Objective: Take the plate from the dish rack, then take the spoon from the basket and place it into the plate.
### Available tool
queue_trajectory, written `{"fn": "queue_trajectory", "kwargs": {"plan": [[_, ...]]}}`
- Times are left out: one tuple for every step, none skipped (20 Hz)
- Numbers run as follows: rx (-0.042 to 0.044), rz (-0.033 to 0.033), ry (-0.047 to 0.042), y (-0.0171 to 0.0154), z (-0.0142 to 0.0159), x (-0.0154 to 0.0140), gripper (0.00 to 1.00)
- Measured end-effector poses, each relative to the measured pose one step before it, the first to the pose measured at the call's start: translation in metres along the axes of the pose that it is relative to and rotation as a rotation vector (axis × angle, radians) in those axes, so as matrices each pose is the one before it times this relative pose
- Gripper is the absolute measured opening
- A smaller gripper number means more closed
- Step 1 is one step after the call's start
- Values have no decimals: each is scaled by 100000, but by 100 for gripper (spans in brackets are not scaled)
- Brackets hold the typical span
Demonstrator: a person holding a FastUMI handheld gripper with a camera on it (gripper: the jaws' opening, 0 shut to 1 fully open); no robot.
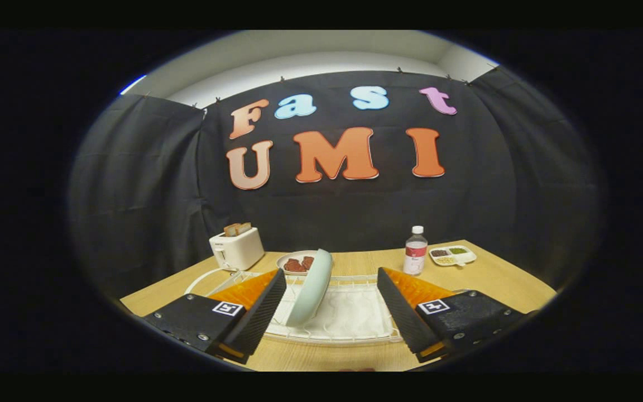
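Your table (500,279) carries everything, so start there: its far edge holds the clutter, which leaves the near side free for working. The rack (355,326) sits toward the near edge, square to you and within easy reach. The toaster (238,249) stands at the far left corner, well out of your path. The plate (311,287) stands on edge in the rack's left half, presenting its rim for a pinch. Your gripper (330,312) hangs with jaws wide, holding nothing, the plate between the fingers and nearer the left one. The bottle (414,251) and a small divided tray (453,255) sit toward the far right corner.
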State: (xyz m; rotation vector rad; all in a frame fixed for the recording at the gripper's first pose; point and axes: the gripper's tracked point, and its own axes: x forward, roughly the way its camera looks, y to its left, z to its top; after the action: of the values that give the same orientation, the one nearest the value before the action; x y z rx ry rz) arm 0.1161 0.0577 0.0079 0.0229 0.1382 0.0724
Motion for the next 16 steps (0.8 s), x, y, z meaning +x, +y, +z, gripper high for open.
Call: {"fn": "queue_trajectory", "kwargs": {"plan": [[3529, 2272, 3214, 798, -462, 1053, 98], [2809, 1293, 3027, 413, -360, 979, 98], [1818, -420, 2127, -153, -216, 995, 98], [1282, -1811, 2141, -365, -156, 897, 98], [802, -1832, 1505, -435, -238, 925, 98], [212, -2037, 2224, -339, -289, 883, 98], [203, -1350, 2765, -273, -542, 790, 98], [636, -104, 3197, 50, -526, 687, 98], [1235, 475, 3957, 281, -676, 597, 99], [2022, -186, 3039, 130, -425, 490, 99], [674, 475, 2195, 275, -153, 385, 96], [-1004, -82, 1728, 185, -305, 357, 94], [-1242, -825, 1517, 53, -250, 234, 86], [-392, 336, 1527, 289, -190, 234, 79], [939, 773, 2928, 384, -405, -398, 66], [1456, -2380, 2164, -359, -225, 689, 53]]}}
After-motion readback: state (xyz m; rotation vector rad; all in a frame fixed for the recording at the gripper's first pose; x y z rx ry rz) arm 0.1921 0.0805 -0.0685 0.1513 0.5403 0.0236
